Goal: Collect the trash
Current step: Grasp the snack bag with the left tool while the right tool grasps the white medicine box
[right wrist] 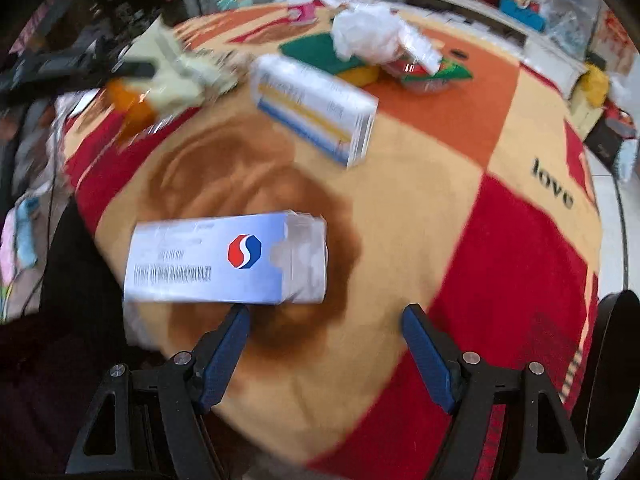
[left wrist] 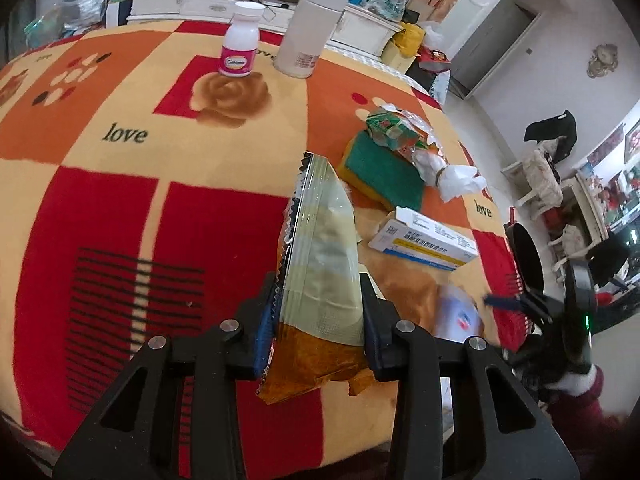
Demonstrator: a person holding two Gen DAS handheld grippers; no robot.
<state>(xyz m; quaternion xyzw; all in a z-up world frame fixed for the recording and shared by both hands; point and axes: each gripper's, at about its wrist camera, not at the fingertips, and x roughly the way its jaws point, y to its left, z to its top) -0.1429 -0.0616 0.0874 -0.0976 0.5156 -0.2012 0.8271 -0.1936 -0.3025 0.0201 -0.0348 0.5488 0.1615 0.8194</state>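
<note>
My left gripper (left wrist: 320, 312) is shut on a pale green and orange snack wrapper (left wrist: 320, 256), held upright above the table; it also shows blurred in the right wrist view (right wrist: 168, 76). My right gripper (right wrist: 326, 320) is open and empty, just in front of a silver-white box with a red and blue logo (right wrist: 224, 260), also seen in the left wrist view (left wrist: 456, 316). A white, blue and yellow medicine box (left wrist: 424, 242) (right wrist: 316, 112) lies beyond. Crumpled white plastic (left wrist: 452, 176) (right wrist: 368, 32) and a green crushed carton (left wrist: 396, 128) (right wrist: 436, 72) lie on a green and yellow sponge (left wrist: 380, 172).
The table wears a red, orange and cream blanket (left wrist: 120, 200). A white pill bottle with a pink label (left wrist: 240, 46) and a white thermos (left wrist: 312, 28) stand at the far side. A black round bin rim (right wrist: 616, 380) is off the table's right edge. Cluttered shelves stand behind.
</note>
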